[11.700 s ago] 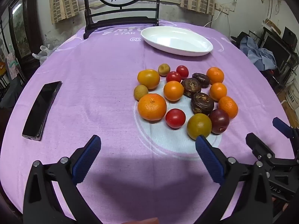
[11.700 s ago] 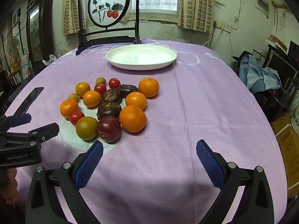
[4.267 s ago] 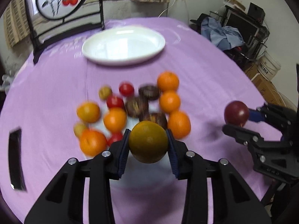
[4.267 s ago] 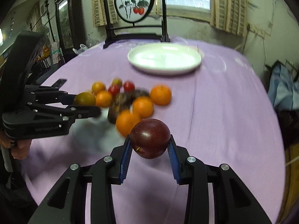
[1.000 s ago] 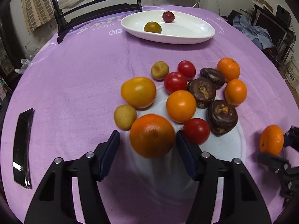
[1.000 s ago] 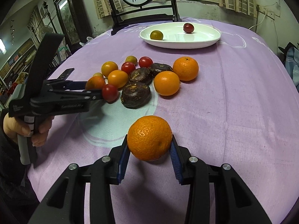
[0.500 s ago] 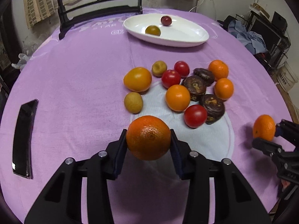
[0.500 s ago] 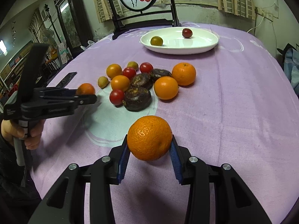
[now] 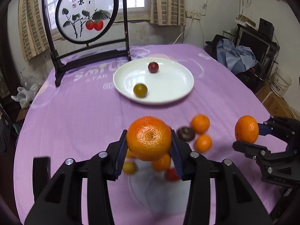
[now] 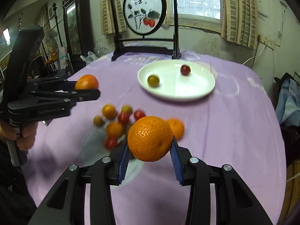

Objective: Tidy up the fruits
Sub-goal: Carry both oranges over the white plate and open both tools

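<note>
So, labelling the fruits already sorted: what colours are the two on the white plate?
One olive-green fruit and one dark red fruit on the plate; clearest in the left wrist view.

Your left wrist camera sits just behind the left gripper [image 9: 149, 150] and looks forward and down along its fingers, so close that the orange [image 9: 149, 137] between the jaws fills the lower middle. Beyond the jaws lies the white plate [image 9: 184, 86], and the right gripper [image 9: 247, 137] shows to the right of them. Your right wrist camera looks the same way past the right gripper, close on its own orange [image 10: 150, 138]; the left gripper [image 10: 88, 89] shows to the left of its jaws. Both views share the plate, the purple table [image 9: 84, 112], the loose fruit beneath the jaws and the round screen [image 9: 87, 12] beyond.
</note>
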Tool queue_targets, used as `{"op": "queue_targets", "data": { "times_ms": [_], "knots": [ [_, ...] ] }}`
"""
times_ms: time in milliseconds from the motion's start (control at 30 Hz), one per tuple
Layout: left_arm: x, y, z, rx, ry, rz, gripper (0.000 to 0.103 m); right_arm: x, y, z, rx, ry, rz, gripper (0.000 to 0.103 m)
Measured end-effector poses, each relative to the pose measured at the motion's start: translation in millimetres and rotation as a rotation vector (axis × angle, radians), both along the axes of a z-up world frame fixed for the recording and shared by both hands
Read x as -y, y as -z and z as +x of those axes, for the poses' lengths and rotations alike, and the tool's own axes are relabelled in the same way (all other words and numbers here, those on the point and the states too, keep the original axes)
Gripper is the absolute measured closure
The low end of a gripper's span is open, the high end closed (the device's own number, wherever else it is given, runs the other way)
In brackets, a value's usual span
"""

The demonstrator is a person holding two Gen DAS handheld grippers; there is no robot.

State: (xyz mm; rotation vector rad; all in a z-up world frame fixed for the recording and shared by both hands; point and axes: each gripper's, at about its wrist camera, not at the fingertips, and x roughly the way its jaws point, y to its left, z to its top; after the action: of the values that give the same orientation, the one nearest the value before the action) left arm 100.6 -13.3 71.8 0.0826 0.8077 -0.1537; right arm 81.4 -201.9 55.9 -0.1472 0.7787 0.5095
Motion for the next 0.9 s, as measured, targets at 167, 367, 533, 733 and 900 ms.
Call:
{"op": "queue_targets", "data": {
  "times_ms": [167, 367, 533, 733, 900],
  "knots": [
    [14, 8, 65, 0.023, -0.034, 0.054, 0.061, -10, 2, 66, 0.006, 0.055, -0.036, 0.062],
    [19, 30, 142, -0.014, -0.091, 0.077, 0.061, -20, 21, 142, -0.015, 0.087, -0.061, 0.061],
    [8, 39, 191, -0.043, -0.143, 0.045, 0.061, -26, 42, 179, -0.054, 0.099, -0.087, 0.061],
    [2, 60, 224, -0.098, -0.169, 0.040, 0.060, -33, 57, 195, -0.081, 0.108, -0.094, 0.061],
    [2, 71, 230, -0.107, -0.194, 0.058, 0.044, -31, 59, 200, -0.091, 0.138, -0.053, 0.055]
  ]
}}
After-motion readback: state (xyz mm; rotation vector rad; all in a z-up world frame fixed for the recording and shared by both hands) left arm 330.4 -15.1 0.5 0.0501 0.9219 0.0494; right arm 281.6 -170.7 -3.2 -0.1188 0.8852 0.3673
